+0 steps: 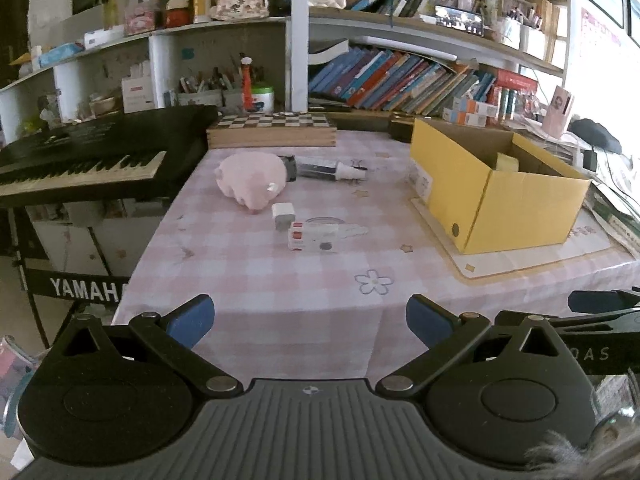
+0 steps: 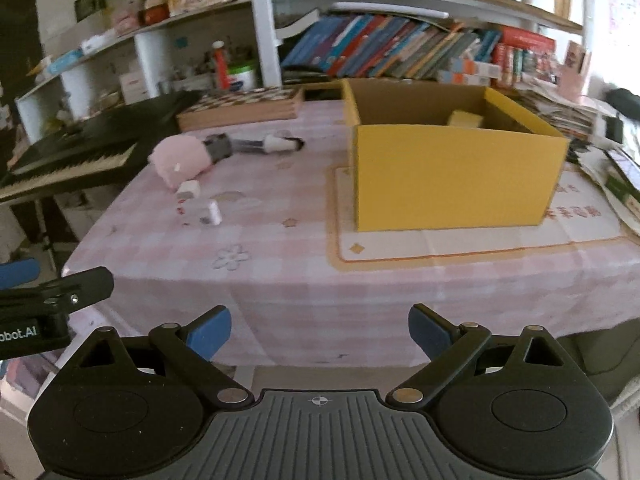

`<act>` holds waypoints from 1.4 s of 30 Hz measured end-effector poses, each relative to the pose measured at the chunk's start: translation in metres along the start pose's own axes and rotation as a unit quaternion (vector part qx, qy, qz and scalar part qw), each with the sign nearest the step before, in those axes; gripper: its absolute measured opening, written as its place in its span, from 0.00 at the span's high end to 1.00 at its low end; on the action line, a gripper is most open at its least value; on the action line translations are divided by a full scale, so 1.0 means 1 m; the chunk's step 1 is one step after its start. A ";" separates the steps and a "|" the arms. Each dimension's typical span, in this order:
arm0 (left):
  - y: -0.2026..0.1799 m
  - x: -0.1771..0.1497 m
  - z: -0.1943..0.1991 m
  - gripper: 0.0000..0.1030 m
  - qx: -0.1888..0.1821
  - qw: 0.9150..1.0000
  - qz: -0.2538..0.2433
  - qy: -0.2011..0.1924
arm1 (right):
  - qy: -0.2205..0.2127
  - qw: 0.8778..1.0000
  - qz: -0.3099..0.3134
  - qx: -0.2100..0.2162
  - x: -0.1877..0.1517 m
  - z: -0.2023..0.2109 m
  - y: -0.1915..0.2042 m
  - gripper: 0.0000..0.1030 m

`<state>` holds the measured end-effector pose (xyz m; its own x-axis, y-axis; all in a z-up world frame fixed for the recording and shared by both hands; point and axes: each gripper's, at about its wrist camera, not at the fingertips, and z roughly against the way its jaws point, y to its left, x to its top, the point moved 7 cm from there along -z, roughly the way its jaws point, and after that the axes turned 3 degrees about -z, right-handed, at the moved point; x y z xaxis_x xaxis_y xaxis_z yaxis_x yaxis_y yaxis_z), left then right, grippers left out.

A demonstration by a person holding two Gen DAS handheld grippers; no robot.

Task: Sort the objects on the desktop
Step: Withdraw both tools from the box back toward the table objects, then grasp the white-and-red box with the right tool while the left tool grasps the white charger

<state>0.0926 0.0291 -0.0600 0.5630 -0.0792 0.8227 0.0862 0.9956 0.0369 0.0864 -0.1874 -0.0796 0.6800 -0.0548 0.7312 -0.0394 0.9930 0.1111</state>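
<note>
Both grippers hung short of the near edge of the pink-checked cloth worktop (image 1: 280, 280). Left gripper (image 1: 310, 322) and right gripper (image 2: 320, 332): fingers spread wide, nothing held. Loose items lay toward the left: soft pink plush pig (image 1: 250, 180), dark cylindrical tube with white cap (image 1: 324, 170), small white charger cube (image 1: 283, 216), white-and-red carton (image 1: 313, 237). The open yellow cardboard box (image 1: 496, 188) stood to the right, well apart. Advice: take the nearest carton first, straddling its narrow sides. Box contents mostly hidden; right view blurred.

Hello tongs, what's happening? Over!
Both tongs open, empty: left, right. Pig, charger, small box on table. Yellow box waiting. Path clear.
</note>
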 end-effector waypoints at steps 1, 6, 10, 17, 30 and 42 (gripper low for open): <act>0.003 0.000 0.000 0.00 0.003 1.000 0.002 0.000 | 0.001 1.000 0.004 0.003 0.000 -0.001 0.004 0.06; 0.027 0.000 0.005 0.00 0.033 0.999 0.024 -0.004 | 0.000 0.999 0.025 0.027 0.004 -0.004 0.025 0.06; 0.043 0.002 0.008 0.00 0.046 0.998 0.041 -0.008 | -0.003 0.998 0.040 0.045 0.009 -0.005 0.040 0.06; 0.052 0.004 0.008 0.00 0.054 0.997 0.054 -0.012 | -0.007 0.996 0.064 0.062 0.017 -0.009 0.057 0.07; 0.072 0.015 -0.019 0.00 0.084 0.994 0.075 0.004 | 0.011 0.992 0.095 0.087 0.035 -0.049 0.077 0.43; 0.098 0.053 -0.063 0.00 0.132 0.989 0.069 0.012 | 0.035 0.990 0.089 0.106 0.055 -0.120 0.106 0.42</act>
<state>0.1824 0.1190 -0.0484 0.5739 0.0595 0.8168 -0.2085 0.9751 0.0754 0.2069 -0.0726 -0.1085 0.6977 0.1346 0.7036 -0.3114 0.9415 0.1287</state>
